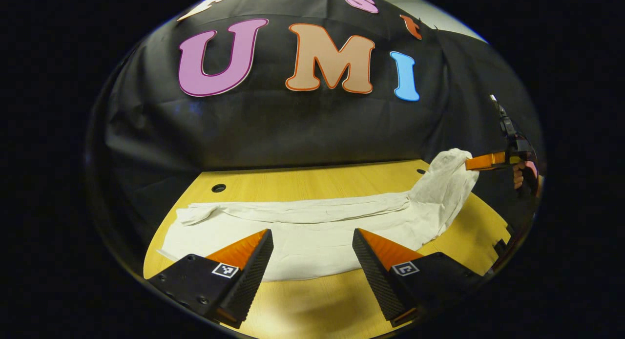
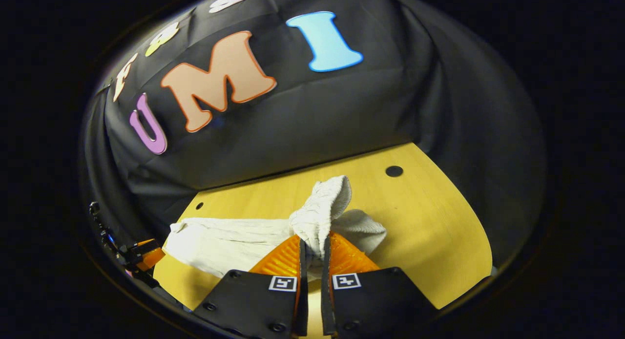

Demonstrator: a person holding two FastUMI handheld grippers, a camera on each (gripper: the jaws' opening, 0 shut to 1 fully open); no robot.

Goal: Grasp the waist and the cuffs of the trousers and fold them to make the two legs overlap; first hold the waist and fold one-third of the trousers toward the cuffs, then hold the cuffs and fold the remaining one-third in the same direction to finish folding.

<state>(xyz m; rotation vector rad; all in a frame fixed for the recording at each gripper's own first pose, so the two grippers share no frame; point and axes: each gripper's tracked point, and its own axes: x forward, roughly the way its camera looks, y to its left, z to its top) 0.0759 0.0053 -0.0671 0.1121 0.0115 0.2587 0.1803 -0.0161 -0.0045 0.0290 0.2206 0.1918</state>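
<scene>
White trousers (image 1: 302, 214) lie stretched lengthwise across the yellow table (image 1: 317, 178), the two legs side by side. My left gripper (image 1: 312, 231) hovers open over their near edge with nothing between its fingers. At the far right my right gripper (image 1: 468, 164), held by a hand (image 1: 525, 175), lifts the wide end of the cloth off the table. In the right gripper view my right gripper (image 2: 314, 241) is shut on the bunched, ribbed waist end (image 2: 324, 207), and the rest of the trousers (image 2: 224, 241) trails left toward the left gripper (image 2: 141, 256).
The table has round holes near its back edge (image 1: 218, 188) (image 2: 394, 171). Black cloth walls stand close behind and to both sides. Bare tabletop (image 2: 429, 222) extends to the right of the raised waist. The table's front edge runs just under my left fingers.
</scene>
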